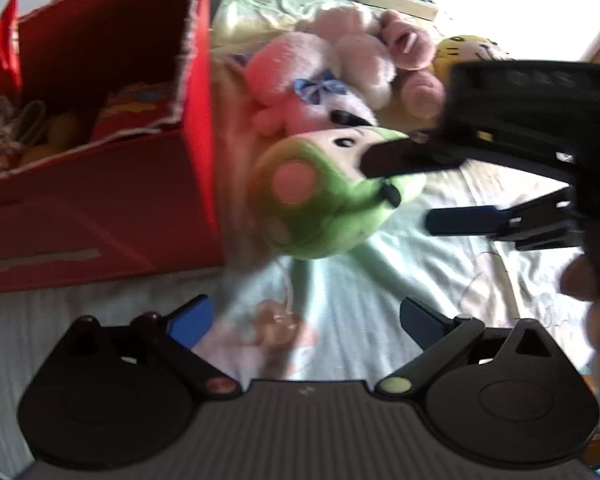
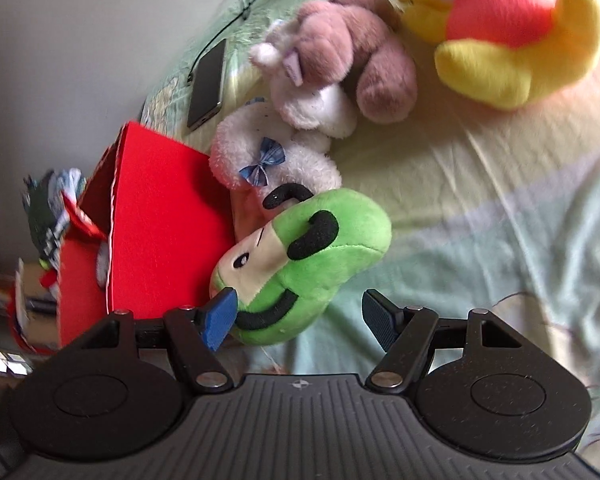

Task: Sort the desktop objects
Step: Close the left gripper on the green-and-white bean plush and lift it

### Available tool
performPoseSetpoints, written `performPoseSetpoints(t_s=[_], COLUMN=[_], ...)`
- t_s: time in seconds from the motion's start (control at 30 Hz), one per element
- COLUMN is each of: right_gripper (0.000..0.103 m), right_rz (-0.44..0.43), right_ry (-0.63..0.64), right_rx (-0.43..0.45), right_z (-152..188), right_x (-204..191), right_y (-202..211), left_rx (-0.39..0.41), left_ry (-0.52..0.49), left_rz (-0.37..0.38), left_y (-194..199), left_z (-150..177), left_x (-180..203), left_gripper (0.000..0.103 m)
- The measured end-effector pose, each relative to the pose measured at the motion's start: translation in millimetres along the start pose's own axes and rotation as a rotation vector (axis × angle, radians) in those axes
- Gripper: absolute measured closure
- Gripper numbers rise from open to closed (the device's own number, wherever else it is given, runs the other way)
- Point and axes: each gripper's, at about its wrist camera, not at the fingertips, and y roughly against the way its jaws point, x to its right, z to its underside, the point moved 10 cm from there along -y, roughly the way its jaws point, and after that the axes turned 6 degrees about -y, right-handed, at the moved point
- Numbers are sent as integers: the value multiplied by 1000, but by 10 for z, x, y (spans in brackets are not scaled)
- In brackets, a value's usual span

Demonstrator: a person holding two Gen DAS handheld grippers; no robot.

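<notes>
Bedding comes first on my feeds: a pale green printed bed sheet (image 2: 500, 264) carries everything. At its left stands the tall red cardboard box (image 1: 100, 200), open-topped, with soft items inside. Right of the box lies the green plush toy with pink cheeks and black trim (image 2: 312, 264), close beside the box wall. Just beyond it I see a white fluffy plush with a blue bow (image 2: 268, 156), then a mauve plush bear (image 2: 356, 60) and a yellow and red plush (image 2: 512, 32) farther off. My right hand-held gripper (image 2: 300, 316) is spread, its left pad touching the green toy. My left hand-held gripper (image 1: 306, 320) hangs spread over bare sheet.
</notes>
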Motion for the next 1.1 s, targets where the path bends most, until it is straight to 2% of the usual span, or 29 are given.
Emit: performPoseSetpoints(t_s=[0.23,0.3,0.43,0.5,0.57,0.63,0.8,0.93,1.1], right_gripper=[31,31,31,32,37,47,59,60,60], right_rz=[-58,-47,-22,-37,-64,-71,-75,-68,-74], right_ry=[-188,-186,-140,-150,-157,-153,-155,-96,-94], right_rx=[-32,-16,93,100,103,82,47,-1,-83], right_z=[-51,-86,-256,-353,-435,-525,-628,-535,-270], right_x=[61,93,131,118,92,181,329,338,425], right_y=[-122,-54,193,205,145,31,-91,-13,124], left_rx=[-20,-29,-43,-51,-49,-50,-53,-34,-32], left_ry=[-24,-34,-63,-78,-90,-97,-89,-97,-132], left_rz=[34,53,109,128,116,99,42,28,36], left_y=[-71,-76,-78,-90,-119,-148,-259,-244,-112], left_z=[-16,-3,53,78,60,27,-22,-51,-13], left_x=[82,117,246,332,370,371,333,347,444], left_gripper=[3,3,3,4,6,10,22,30,29])
